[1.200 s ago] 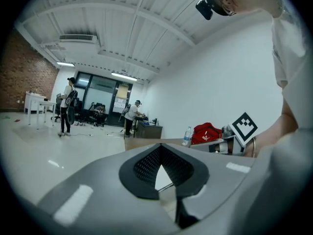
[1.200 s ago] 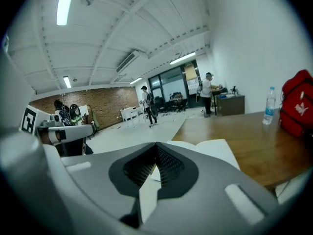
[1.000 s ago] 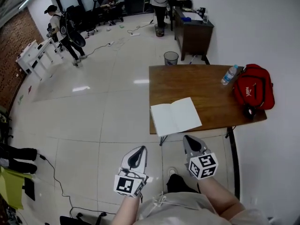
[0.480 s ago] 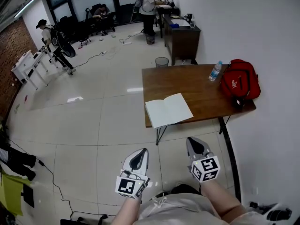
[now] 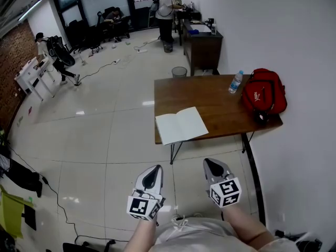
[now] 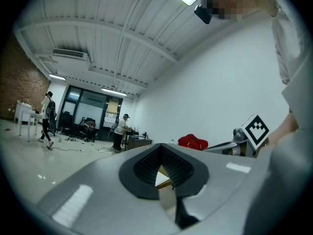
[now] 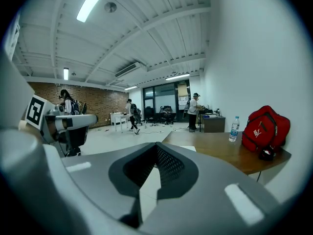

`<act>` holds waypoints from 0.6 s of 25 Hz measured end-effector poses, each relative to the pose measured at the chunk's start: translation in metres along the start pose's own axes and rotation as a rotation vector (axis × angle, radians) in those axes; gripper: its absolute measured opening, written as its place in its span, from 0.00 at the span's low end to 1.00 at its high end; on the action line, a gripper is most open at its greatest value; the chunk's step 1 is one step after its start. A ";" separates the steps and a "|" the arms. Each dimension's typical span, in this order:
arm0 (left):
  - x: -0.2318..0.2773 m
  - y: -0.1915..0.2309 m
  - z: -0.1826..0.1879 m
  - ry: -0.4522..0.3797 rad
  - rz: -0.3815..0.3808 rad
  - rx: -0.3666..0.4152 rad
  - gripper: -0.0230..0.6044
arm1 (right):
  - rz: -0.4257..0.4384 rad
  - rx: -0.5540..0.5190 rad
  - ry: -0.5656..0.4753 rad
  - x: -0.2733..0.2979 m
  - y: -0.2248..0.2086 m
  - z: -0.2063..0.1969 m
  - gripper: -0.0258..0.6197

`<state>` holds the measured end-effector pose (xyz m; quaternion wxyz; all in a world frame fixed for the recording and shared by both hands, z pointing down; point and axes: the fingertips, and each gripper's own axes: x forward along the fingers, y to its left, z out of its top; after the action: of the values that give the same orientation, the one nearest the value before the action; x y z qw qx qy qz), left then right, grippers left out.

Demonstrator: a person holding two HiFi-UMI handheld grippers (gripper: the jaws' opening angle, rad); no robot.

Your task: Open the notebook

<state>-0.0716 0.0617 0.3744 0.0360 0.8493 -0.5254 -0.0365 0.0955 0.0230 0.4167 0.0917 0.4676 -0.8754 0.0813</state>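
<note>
The notebook [image 5: 181, 125] lies open, blank white pages up, on the front left corner of the brown table [image 5: 210, 96]. Both grippers hang low in the head view, well short of the table and over the tiled floor. My left gripper [image 5: 154, 171] is shut and holds nothing. My right gripper [image 5: 212, 165] is shut and empty too. In the left gripper view a sliver of the notebook [image 6: 162, 176] shows through the gap behind the closed tips of that gripper [image 6: 164, 168]. The right gripper view has the notebook [image 7: 188, 149] beyond that gripper [image 7: 155, 165], on the table [image 7: 220, 148].
A water bottle [image 5: 235, 81] and a red bag [image 5: 262, 94] sit at the table's far right, by the white wall. Behind the table stand a waste bin [image 5: 179, 72] and a dark desk [image 5: 202, 41]. People move about at the room's far end. A cable [image 5: 55, 193] runs over the floor at left.
The table and notebook have slid left and farther off in the head view, as the camera drew back. Both grippers kept their place near the body, still shut.
</note>
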 end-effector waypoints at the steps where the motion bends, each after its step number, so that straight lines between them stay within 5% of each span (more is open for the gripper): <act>1: 0.002 -0.004 -0.002 0.002 -0.003 0.000 0.04 | 0.003 -0.005 0.000 -0.002 -0.001 -0.001 0.05; 15: 0.022 -0.036 -0.017 0.058 -0.034 0.005 0.04 | 0.041 0.012 0.031 -0.010 -0.008 -0.013 0.05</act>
<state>-0.0280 0.0585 0.3868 0.0483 0.8588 -0.5098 -0.0113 0.1089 0.0295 0.4270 0.1008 0.4488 -0.8827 0.0957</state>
